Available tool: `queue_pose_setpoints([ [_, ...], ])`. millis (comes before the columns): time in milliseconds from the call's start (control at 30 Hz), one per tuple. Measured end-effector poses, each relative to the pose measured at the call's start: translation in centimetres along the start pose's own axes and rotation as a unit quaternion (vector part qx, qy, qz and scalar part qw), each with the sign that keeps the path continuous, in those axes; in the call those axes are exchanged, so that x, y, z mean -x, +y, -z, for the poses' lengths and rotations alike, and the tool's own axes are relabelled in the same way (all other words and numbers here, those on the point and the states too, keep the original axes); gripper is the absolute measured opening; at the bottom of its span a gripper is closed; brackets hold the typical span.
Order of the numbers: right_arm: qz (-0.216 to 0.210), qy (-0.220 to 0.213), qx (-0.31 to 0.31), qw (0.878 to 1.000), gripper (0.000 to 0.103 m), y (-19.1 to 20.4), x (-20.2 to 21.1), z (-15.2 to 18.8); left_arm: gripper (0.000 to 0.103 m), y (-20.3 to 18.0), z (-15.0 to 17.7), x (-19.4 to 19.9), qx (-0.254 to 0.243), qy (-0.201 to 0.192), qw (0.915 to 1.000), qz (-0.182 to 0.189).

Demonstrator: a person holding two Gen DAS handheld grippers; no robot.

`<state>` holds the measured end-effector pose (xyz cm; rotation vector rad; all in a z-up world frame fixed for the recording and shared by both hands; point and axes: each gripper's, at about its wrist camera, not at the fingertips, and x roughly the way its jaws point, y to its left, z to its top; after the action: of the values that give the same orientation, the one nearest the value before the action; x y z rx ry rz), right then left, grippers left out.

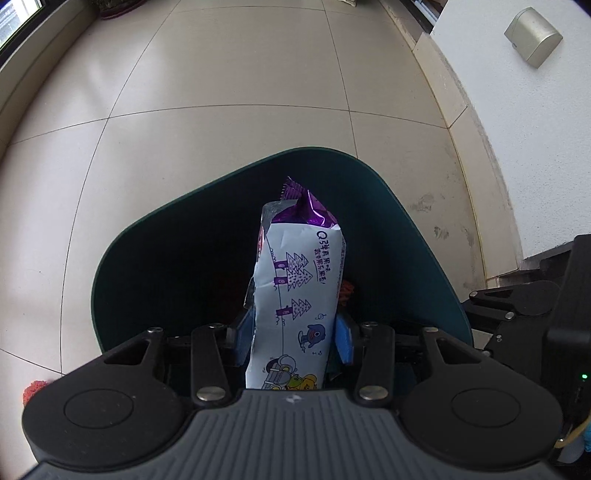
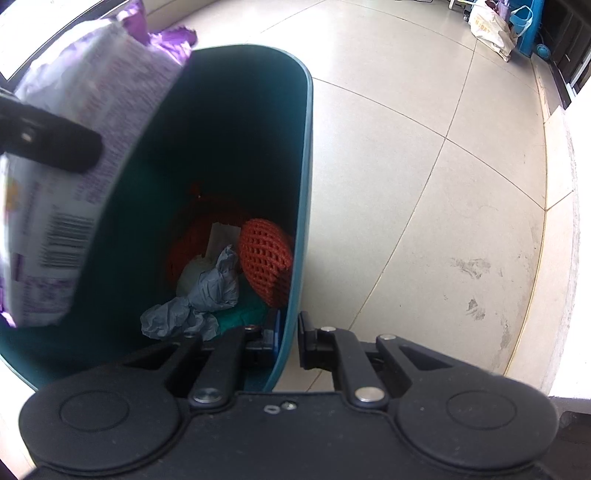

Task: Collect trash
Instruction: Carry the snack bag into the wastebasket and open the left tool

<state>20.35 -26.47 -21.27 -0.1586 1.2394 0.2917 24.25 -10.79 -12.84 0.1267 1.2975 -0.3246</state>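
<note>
My left gripper point(image 1: 293, 338) is shut on a white and purple snack bag point(image 1: 295, 291) and holds it over the open mouth of a teal trash bin point(image 1: 110, 266). The bag also shows in the right wrist view point(image 2: 74, 166), with a left finger point(image 2: 55, 147) across it. My right gripper point(image 2: 288, 339) is shut on the bin's rim point(image 2: 295, 280), one finger inside the wall and one outside. Inside the bin lie red foam netting point(image 2: 262, 254), crumpled grey paper point(image 2: 207, 291) and a white scrap point(image 2: 195, 275).
The bin stands on a beige tiled floor point(image 1: 221, 129). A white wall point(image 1: 517, 129) with a skirting runs on the right. A piece of red netting point(image 1: 33, 389) lies on the floor at the left. Bags point(image 2: 495, 26) stand far off.
</note>
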Motion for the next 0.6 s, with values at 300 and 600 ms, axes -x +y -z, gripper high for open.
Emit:
queue_pose_setpoints([
  [300,-0.005,-0.003,0.005,1.000,0.008,-0.3,0.4,0.4,0.048,-0.5,-0.4,-7.0,-0.004,0.055,0.9977,-0.039],
  [600,-0.004,-0.003,0.006,1.000,0.008,-0.3,0.5,0.4,0.071,0.9,0.7,-5.8,0.018,0.056,0.9979,0.027],
])
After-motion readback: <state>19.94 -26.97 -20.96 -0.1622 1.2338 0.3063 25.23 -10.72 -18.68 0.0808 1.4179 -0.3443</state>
